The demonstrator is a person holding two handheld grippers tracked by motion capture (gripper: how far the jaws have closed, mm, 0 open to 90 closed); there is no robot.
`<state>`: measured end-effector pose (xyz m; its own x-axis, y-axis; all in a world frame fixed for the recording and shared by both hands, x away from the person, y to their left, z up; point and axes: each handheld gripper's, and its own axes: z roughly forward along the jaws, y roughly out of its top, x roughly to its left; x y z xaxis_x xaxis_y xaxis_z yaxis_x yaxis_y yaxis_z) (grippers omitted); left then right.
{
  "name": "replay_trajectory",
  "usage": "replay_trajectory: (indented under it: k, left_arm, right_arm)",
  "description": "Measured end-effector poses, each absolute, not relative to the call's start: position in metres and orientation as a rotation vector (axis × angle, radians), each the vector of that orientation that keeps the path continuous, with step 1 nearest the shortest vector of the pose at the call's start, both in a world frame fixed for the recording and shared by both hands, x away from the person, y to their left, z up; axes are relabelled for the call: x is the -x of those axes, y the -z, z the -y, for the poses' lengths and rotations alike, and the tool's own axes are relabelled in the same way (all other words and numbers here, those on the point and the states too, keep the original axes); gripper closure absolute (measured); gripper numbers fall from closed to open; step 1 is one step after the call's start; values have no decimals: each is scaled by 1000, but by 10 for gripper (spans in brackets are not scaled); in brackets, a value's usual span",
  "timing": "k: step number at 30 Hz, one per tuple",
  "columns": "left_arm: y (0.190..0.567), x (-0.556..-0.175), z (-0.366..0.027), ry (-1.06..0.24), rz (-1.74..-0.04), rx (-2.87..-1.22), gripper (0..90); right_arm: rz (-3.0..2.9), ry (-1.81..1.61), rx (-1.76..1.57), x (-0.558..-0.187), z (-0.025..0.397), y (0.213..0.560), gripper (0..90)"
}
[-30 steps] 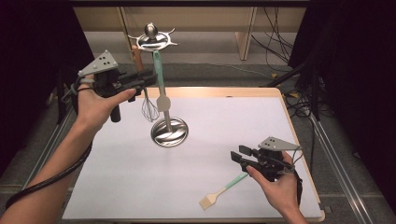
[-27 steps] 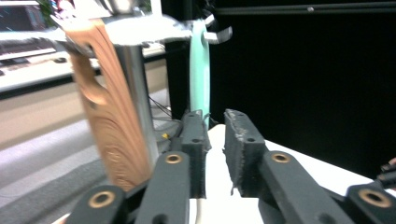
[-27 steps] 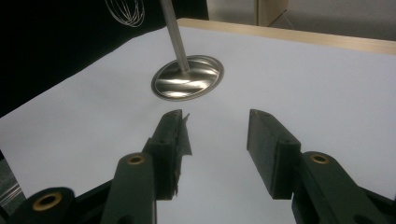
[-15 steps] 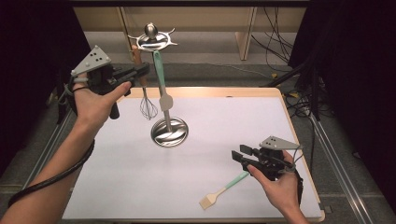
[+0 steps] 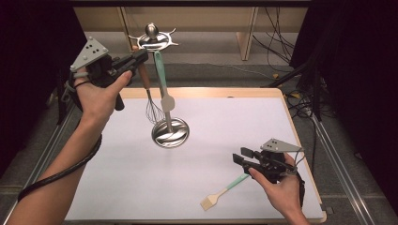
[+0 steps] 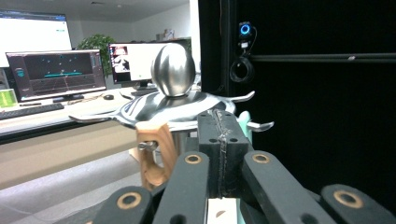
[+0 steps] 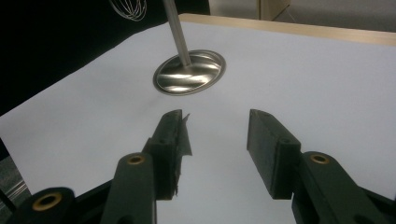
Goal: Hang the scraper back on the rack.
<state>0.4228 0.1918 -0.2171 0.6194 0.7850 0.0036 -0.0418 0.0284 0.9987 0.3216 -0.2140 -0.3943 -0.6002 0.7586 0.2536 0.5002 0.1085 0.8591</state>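
A steel utensil stand has its round base (image 5: 170,132) on the white table and a hooked top (image 5: 152,37). A whisk (image 5: 151,105) with a wooden handle and a mint spatula (image 5: 162,77) hang from it. My left gripper (image 5: 141,57) is shut high up beside the whisk's handle, just under the hooked top. In the left gripper view the jaws (image 6: 219,126) are pressed together, and the handle's wooden loop (image 6: 156,154) lies just left of them. My right gripper (image 5: 241,156) hovers open at the front right. A mint-handled pastry brush (image 5: 223,192) lies on the table beside it.
The right gripper view looks between open jaws (image 7: 215,126) across bare white table toward the stand's base (image 7: 189,72). The table's wooden rim (image 5: 291,112) runs along the right. Cables lie on the floor (image 5: 281,61) beyond. Monitors (image 6: 56,70) stand on a desk far behind.
My left gripper has risen along the whisk's handle toward the stand's top, staying shut. The right gripper and the brush have stayed where they were.
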Motion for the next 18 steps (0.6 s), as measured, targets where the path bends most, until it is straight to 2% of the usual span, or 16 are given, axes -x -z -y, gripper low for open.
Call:
replay_trajectory:
  k: [14,18]
  left_arm:
    - [215,-442,-210,-765,-749,-1389,894]
    - [214,-451,-213,-769,-770,-1390,893]
  right_arm:
    - [-2132,-1470,-1171,-326,215,396,565]
    - [-2145,-1479,-1235,-324,213,396,565]
